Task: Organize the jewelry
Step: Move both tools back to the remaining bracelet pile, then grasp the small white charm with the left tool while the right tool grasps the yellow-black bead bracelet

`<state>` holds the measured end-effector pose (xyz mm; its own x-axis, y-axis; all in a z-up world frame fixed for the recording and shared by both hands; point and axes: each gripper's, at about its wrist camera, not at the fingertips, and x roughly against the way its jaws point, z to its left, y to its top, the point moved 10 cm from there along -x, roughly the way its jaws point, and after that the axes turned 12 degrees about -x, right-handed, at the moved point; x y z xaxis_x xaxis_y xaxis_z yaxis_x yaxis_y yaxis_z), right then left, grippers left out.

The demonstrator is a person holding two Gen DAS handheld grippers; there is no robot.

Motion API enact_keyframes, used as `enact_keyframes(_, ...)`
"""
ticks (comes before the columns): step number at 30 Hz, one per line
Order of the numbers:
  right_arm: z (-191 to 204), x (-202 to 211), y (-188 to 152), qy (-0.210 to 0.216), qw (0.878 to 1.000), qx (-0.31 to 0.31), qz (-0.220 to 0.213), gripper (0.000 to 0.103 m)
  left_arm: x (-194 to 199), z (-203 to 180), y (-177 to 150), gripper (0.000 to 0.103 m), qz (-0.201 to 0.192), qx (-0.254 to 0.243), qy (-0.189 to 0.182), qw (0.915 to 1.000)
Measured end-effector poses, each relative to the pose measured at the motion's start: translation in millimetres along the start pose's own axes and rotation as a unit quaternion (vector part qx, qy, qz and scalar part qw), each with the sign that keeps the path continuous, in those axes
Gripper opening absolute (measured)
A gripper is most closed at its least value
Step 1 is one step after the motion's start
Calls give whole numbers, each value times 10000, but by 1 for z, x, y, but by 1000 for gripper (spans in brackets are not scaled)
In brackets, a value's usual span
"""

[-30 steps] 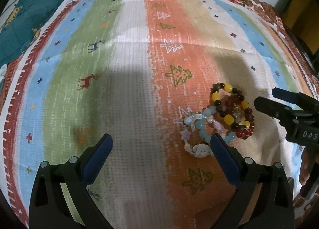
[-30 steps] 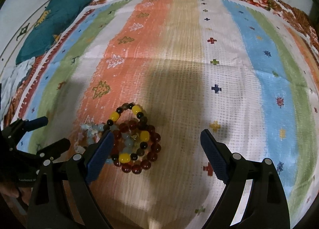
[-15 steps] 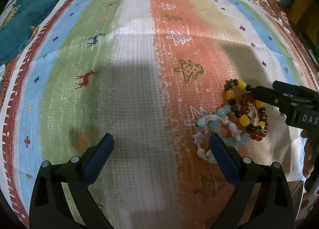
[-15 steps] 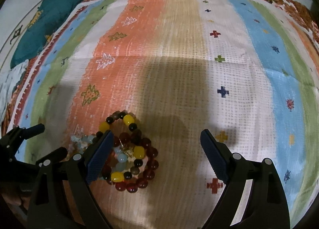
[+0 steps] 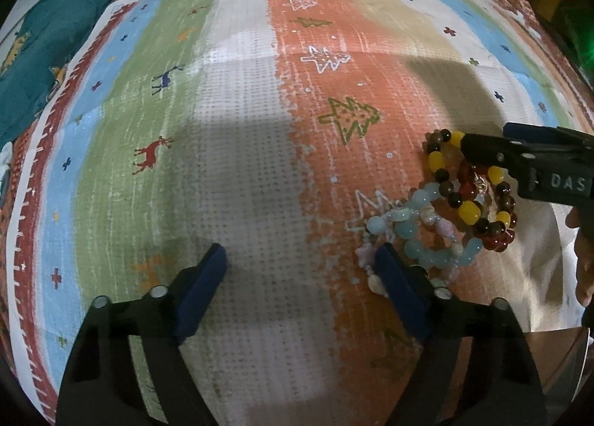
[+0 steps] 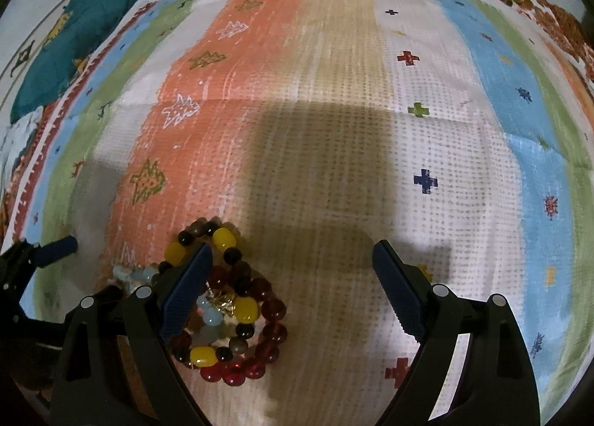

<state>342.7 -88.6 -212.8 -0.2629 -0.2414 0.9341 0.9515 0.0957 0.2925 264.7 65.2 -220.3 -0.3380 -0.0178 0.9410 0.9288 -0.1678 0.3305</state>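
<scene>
Bracelets lie in a small heap on the orange stripe of the striped woven cloth (image 5: 241, 173): a yellow-and-dark-brown beaded bracelet (image 6: 222, 240), a dark red glass-bead bracelet (image 6: 273, 337) and a pale blue bead bracelet with shell and star charms (image 5: 412, 240), overlapping one another. Compared with a second ago, the heap sits closer and lower in the right wrist view, and the right hand-held gripper (image 6: 293, 296) has come forward until its left blue pad lies over the inside of the yellow-and-brown loop, with the red beads between the pads and the right pad well apart over bare white cloth. Its fingers are spread wide and grasp nothing; whether the pad touches the beads cannot be told. In the left wrist view that same tool now reaches over the far beads of the heap instead of standing off to the side. The left hand-held gripper (image 5: 300, 270) has narrowed a little but is released and empty, its right pad just beside the shell charms of the pale blue strand. A teal cloth (image 5: 41, 54) lies at the far left edge.
</scene>
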Motion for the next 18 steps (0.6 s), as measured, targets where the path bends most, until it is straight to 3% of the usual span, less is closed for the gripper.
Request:
enact_keyframes(5,-1,-3,1,-43,10000,15,-11,82,-1,-5,1,70,24,-101,73,9999)
enact_keyframes(9,-1,-6,2,-219,9996,169,-82,69,1,-14,2,51,10,-246,11,9997)
enact_keyframes(11,0,-5,1,-233,9995,220,-84,56,2,-16,2,43,2,-250,-34,9997)
enact_keyframes(12,0,-5,0,-225,9994,246,-74,51,1,-15,2,34,-7,-193,-49,9998)
enact_keyframes(14,2,-4,-2,-197,9993,322,-24,32,1,-13,2,23,-7,-103,-81,9999)
enact_keyframes(16,3,-5,-3,-161,9993,344,7,23,1,-11,1,9,3,-80,-85,9999)
enact_keyframes(18,5,-5,-4,-155,9991,398,31,15,0,-11,1,9,-3,-85,-92,9999)
